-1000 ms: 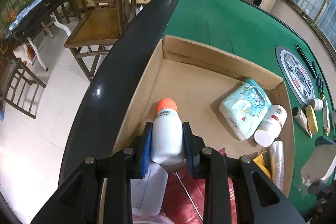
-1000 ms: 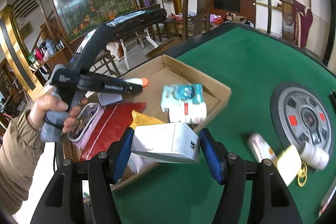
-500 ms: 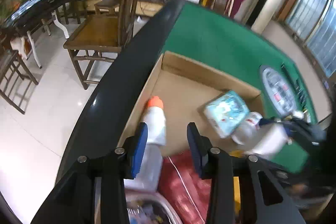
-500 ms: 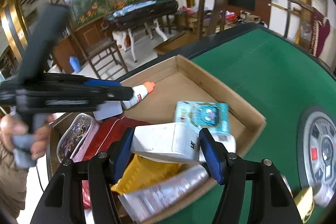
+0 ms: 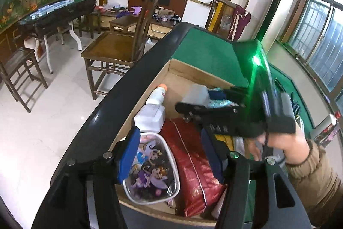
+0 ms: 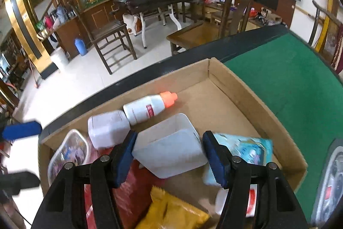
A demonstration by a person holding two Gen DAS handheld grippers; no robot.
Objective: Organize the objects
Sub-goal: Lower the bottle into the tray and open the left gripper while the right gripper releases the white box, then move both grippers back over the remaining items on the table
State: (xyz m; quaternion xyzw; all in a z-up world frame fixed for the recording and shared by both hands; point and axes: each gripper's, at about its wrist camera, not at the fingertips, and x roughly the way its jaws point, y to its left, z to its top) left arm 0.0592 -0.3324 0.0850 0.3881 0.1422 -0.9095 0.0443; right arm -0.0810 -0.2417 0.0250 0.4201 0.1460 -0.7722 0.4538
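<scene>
An open cardboard box [image 6: 246, 98] sits at the edge of the green table [image 6: 289, 83]. A white bottle with an orange cap [image 6: 150, 107] lies on its side on the box floor, free of any gripper. My left gripper [image 5: 169, 138] hovers above the box's near end with its jaws opening and nothing between them. My right gripper [image 6: 169, 141] is shut on a white plastic box [image 6: 171, 151] and holds it over the middle of the cardboard box. The left wrist view shows that white plastic box [image 5: 196, 96] at the tip of the right gripper, past a person's hand [image 5: 285, 149].
In the cardboard box lie a white square jug [image 6: 107, 128], a cartoon-printed clear case [image 5: 150, 166], a red bag [image 5: 193, 164], a yellow bag [image 6: 175, 211] and a blue tissue pack [image 6: 246, 147]. A wooden chair [image 5: 120, 48] stands beyond the table's black rim [image 5: 111, 113].
My left gripper let go of the orange-capped bottle, which now lies in the box, then drew back and up with its jaws widening. My right gripper carried the white plastic box over the cardboard box.
</scene>
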